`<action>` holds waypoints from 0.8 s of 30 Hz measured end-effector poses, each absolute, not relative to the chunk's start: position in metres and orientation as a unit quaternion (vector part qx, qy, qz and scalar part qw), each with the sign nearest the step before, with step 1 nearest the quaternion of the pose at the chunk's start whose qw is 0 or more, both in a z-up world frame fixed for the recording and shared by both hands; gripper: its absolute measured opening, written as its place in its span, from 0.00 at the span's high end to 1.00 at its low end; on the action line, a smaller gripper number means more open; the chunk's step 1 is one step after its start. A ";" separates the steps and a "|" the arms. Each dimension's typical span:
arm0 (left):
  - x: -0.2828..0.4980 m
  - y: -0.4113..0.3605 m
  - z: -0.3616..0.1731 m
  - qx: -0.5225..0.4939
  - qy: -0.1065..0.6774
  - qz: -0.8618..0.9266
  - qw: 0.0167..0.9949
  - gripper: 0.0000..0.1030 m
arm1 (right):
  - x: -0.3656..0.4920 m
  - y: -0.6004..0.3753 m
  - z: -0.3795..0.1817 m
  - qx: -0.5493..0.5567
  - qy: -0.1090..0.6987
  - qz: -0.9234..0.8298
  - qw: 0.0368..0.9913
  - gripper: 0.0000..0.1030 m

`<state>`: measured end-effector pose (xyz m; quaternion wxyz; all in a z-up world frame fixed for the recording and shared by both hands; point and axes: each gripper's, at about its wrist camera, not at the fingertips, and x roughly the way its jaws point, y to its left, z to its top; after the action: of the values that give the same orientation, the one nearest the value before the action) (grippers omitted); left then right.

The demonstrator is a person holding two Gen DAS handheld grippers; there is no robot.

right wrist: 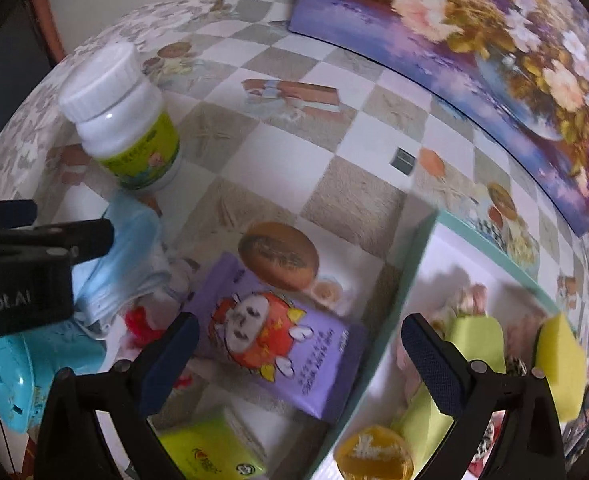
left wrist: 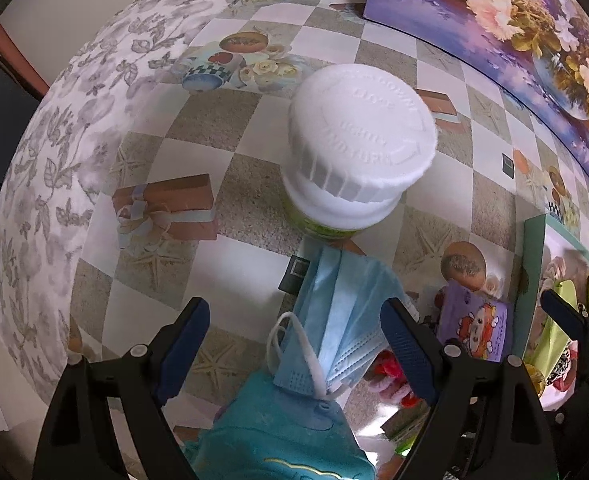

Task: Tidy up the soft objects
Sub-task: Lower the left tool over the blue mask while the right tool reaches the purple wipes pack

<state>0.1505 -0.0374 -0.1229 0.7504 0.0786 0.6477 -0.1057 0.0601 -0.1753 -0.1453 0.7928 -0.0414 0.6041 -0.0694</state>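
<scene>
Left claw (left wrist: 294, 344) released, jaws wide over blue face mask (left wrist: 334, 320) on desk (left wrist: 234, 200); right claw (right wrist: 294, 360) released, empty, above purple packet (right wrist: 290, 340).

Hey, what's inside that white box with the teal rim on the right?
Inside the box, a lime-green packet, a yellow sponge-like block and a round amber disc show. The right claw covers part of the floor, so anything beneath stays hidden.
</scene>
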 end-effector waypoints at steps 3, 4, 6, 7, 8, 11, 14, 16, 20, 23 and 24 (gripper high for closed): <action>0.154 -0.035 -0.124 0.076 0.648 -0.101 0.751 0.15 | 0.063 -0.167 -0.148 -0.061 0.605 -0.043 0.793 0.04; 0.155 -0.034 -0.125 0.074 0.649 -0.102 0.750 0.15 | 0.064 -0.165 -0.148 -0.064 0.607 -0.032 0.792 0.05; 0.157 -0.031 -0.126 0.072 0.651 -0.101 0.749 0.15 | 0.058 -0.163 -0.147 -0.073 0.608 -0.017 0.790 0.06; 0.158 -0.029 -0.127 0.072 0.652 -0.099 0.748 0.15 | 0.056 -0.164 -0.145 -0.077 0.607 -0.018 0.791 0.06; 0.159 -0.028 -0.128 0.071 0.653 -0.097 0.748 0.15 | 0.056 -0.166 -0.144 -0.074 0.606 -0.020 0.792 0.07; 0.161 -0.023 -0.129 0.067 0.653 -0.098 0.748 0.15 | 0.055 -0.173 -0.144 -0.052 0.610 -0.015 0.791 0.14; 0.160 -0.021 -0.128 0.069 0.652 -0.101 0.749 0.15 | 0.055 -0.170 -0.147 -0.057 0.613 -0.001 0.788 0.17; 0.160 -0.023 -0.128 0.069 0.652 -0.104 0.748 0.15 | 0.054 -0.165 -0.148 -0.061 0.614 0.004 0.787 0.18; 0.162 -0.025 -0.130 0.066 0.654 -0.109 0.746 0.15 | 0.056 -0.162 -0.153 -0.069 0.618 0.000 0.783 0.19; 0.163 -0.027 -0.133 0.068 0.654 -0.110 0.745 0.15 | 0.058 -0.166 -0.155 -0.054 0.617 0.000 0.785 0.19; 0.164 -0.029 -0.134 0.068 0.655 -0.111 0.745 0.15 | 0.059 -0.167 -0.156 -0.049 0.616 0.001 0.786 0.19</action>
<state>0.1636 -0.0288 -0.1341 0.7446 0.0681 0.6547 -0.1108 0.0585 -0.1671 -0.1564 0.7865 -0.0493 0.6157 0.0009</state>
